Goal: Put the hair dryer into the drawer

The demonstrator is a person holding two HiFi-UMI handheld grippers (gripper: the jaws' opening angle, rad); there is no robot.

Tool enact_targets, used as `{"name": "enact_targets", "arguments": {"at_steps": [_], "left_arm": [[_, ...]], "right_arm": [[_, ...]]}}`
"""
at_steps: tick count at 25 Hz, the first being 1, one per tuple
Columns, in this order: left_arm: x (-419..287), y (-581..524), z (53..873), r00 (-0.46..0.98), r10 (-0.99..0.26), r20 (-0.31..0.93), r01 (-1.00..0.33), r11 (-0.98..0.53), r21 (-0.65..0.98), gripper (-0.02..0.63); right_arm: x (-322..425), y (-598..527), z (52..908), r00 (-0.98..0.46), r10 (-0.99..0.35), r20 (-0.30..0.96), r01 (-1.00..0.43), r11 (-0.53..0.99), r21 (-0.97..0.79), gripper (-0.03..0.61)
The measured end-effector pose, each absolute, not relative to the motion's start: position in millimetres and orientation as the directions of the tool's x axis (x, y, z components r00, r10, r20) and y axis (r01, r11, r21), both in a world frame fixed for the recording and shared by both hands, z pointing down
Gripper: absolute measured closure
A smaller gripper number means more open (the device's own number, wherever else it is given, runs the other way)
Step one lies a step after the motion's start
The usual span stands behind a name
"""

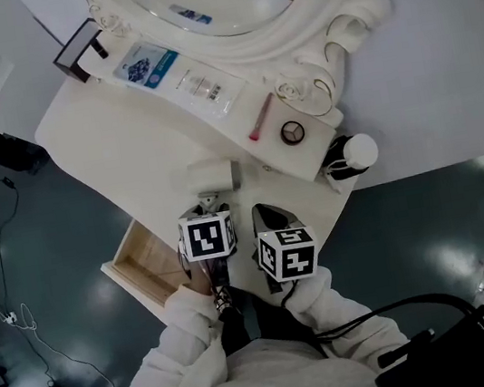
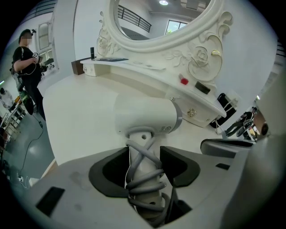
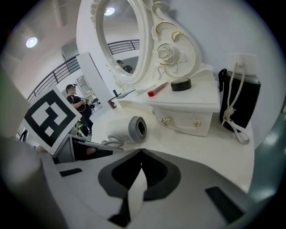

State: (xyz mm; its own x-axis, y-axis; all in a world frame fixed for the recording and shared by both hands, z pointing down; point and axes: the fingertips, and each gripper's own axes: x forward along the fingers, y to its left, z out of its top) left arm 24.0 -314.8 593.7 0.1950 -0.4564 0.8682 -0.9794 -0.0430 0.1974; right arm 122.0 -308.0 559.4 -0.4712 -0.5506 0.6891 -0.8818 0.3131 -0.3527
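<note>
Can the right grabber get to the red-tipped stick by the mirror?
Probably yes. The right gripper is shut on nothing, the red-tipped stick lies uncovered on the raised shelf ahead, and the hair dryer sits off to the side.
</note>
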Motion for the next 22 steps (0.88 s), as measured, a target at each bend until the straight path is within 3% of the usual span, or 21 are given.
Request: {"name": "enact_targets", "arguments": {"at_steps": [22], "left_arm": [[23.1, -303.0, 589.4, 0.296, -0.467, 0.833, -0.943, -0.005, 0.333, 0.417]], "right_arm": [[110.7, -308.3, 561.2, -0.483, -0.53, 0.697, -0.873, 0.349, -0.339, 0.517]]}}
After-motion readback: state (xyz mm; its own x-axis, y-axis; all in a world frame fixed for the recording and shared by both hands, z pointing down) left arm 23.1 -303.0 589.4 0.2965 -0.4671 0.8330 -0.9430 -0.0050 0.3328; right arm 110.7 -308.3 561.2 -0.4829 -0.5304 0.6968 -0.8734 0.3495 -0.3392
